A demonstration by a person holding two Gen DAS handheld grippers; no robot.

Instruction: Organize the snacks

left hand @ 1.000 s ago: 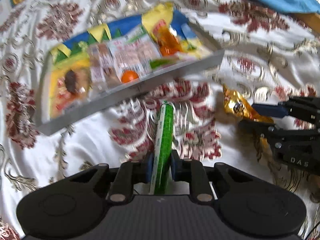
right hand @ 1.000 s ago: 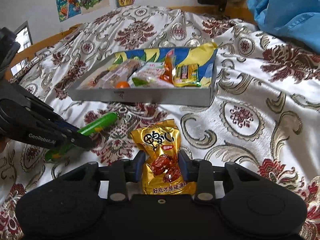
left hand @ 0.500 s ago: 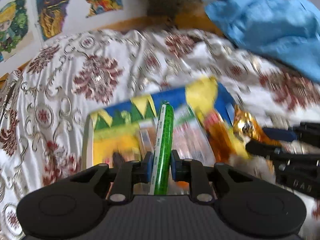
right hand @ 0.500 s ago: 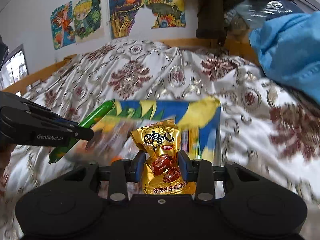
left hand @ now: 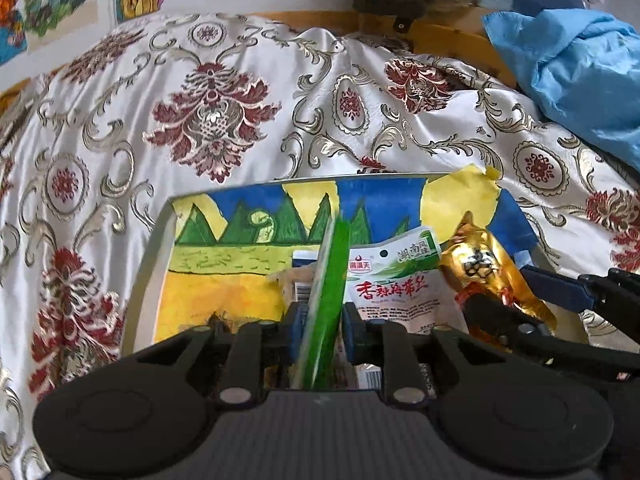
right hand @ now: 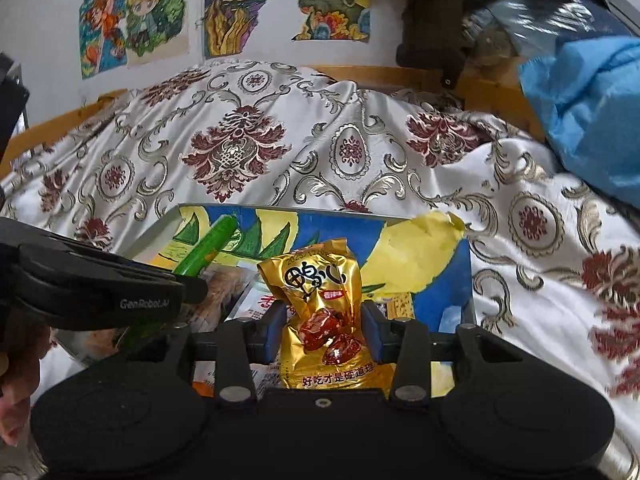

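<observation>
My left gripper (left hand: 322, 326) is shut on a long green snack stick (left hand: 328, 292) and holds it above the grey snack box (left hand: 160, 240). The box has a blue, green and yellow painted lining and holds several snack packets, among them a white and green packet (left hand: 394, 280). My right gripper (right hand: 323, 330) is shut on a gold snack packet (right hand: 320, 312) and holds it over the right part of the same box (right hand: 160, 226). The gold packet also shows in the left wrist view (left hand: 484, 268), and the green stick shows in the right wrist view (right hand: 204, 248).
The box sits on a white satin bedspread (left hand: 240, 100) with red and gold flowers. A blue cloth (left hand: 572, 76) lies at the back right. A wooden bed frame (right hand: 496, 92) and a wall with drawings (right hand: 136, 16) stand behind.
Both grippers have risen from beside the box and moved forward over it, each carrying its snack. The view now looks across the box toward the wall.
</observation>
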